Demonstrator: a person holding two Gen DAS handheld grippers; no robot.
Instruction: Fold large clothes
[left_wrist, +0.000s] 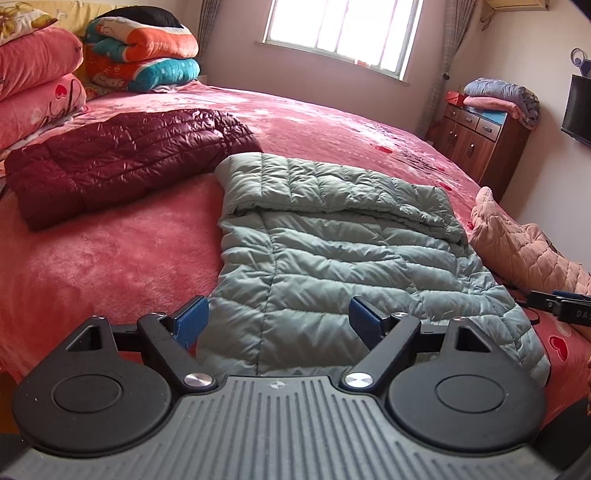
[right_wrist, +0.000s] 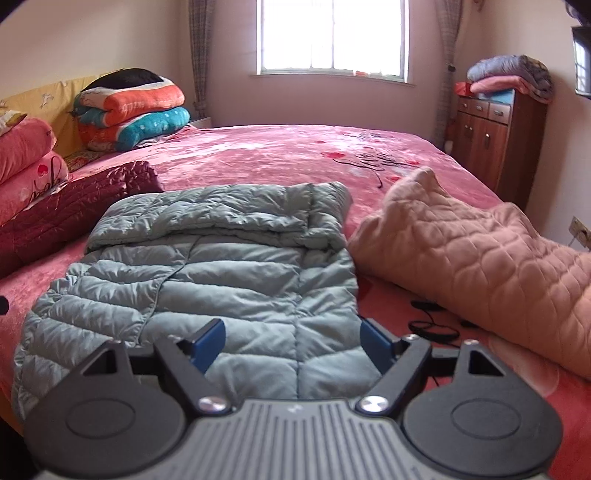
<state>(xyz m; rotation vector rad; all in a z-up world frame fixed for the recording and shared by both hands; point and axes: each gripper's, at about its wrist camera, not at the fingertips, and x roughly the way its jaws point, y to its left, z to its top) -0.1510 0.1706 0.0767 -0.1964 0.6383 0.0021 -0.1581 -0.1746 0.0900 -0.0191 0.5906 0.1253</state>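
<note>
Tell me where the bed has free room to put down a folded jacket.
Free: the pink bedspread between the green down jacket and the window wall, and the near-left patch below the maroon jacket. Crowded: the right side, with the peach quilted garment and a black cable.

Sage-green down jacket (left_wrist: 332, 236), stitched in horizontal quilted bands. Left of the jacket, glossy maroon quilted coat (left_wrist: 118, 158). Right of the jacket, peach-pink garment (right_wrist: 480, 266) with scalloped quilting. Beneath the jacket, rose-pink plush bedspread (left_wrist: 110, 266) printed with red hearts and dark script. Blue-padded black gripper fingers (left_wrist: 190, 321).
</note>
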